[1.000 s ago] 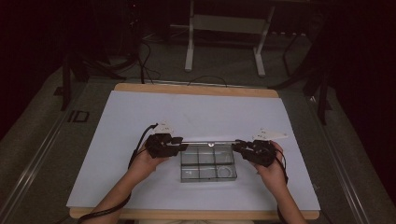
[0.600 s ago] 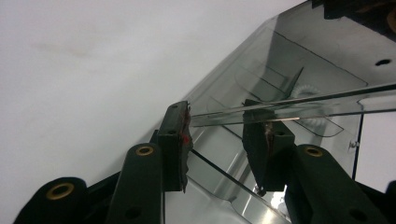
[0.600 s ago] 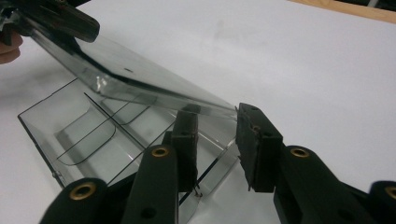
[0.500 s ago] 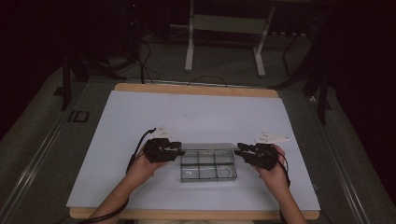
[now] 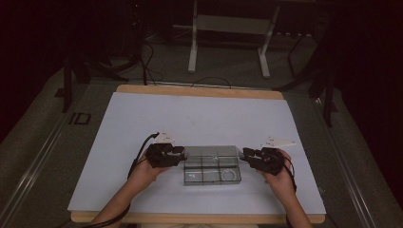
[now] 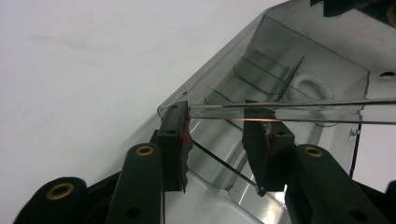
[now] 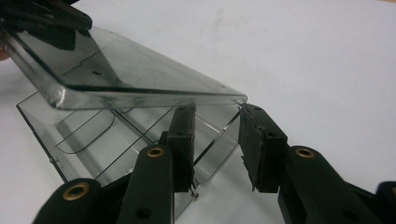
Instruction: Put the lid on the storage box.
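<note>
We see one clear plastic compartment box (image 5: 211, 166) lying near the front middle of the desk (image 5: 142, 118), with wide bare desk surface to its left, right and far side, and only a narrow strip between it and the near edge. There are two grippers, one at each short end of the box. The left gripper (image 5: 177, 155) sits at the box's left end, the right gripper (image 5: 248, 155) at its right end.

The left gripper view shows the box's lid (image 6: 280, 105) raised, its thin edge running between the partly open jaws, and a ribbed white ring (image 6: 310, 86) inside the box. The right gripper view shows the lid (image 7: 130, 77) tilted up above the tray, with the right jaws, which have just been opening, standing apart below its corner, gripping nothing.
</note>
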Demonstrator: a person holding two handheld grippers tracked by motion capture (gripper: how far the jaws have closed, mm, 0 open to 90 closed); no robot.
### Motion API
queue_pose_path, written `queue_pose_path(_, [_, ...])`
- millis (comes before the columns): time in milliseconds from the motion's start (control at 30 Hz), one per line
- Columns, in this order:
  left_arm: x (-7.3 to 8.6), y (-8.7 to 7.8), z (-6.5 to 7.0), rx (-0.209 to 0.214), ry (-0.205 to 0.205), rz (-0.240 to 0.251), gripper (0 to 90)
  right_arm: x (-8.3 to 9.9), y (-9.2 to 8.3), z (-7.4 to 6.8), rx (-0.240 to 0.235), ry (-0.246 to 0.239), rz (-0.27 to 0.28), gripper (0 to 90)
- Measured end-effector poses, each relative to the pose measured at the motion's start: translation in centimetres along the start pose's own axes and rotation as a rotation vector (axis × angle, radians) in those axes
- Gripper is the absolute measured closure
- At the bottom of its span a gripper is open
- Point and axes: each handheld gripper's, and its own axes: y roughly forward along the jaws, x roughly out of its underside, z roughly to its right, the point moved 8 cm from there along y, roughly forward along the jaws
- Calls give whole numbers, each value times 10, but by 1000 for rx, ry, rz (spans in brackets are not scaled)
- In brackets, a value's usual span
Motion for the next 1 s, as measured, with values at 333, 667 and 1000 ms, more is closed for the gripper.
queue_pose_path(333, [8,0,-3,-12,2,-26,614,6,3,-1,-16,16,-14,655])
queue_pose_path(667, [12,0,-5,-22,5,-42,615,11,5,-2,-19,17,-29,647])
queue_pose_path(1000, [15,0,-5,-30,19,-60,614,16,5,-2,-19,33,-33,640])
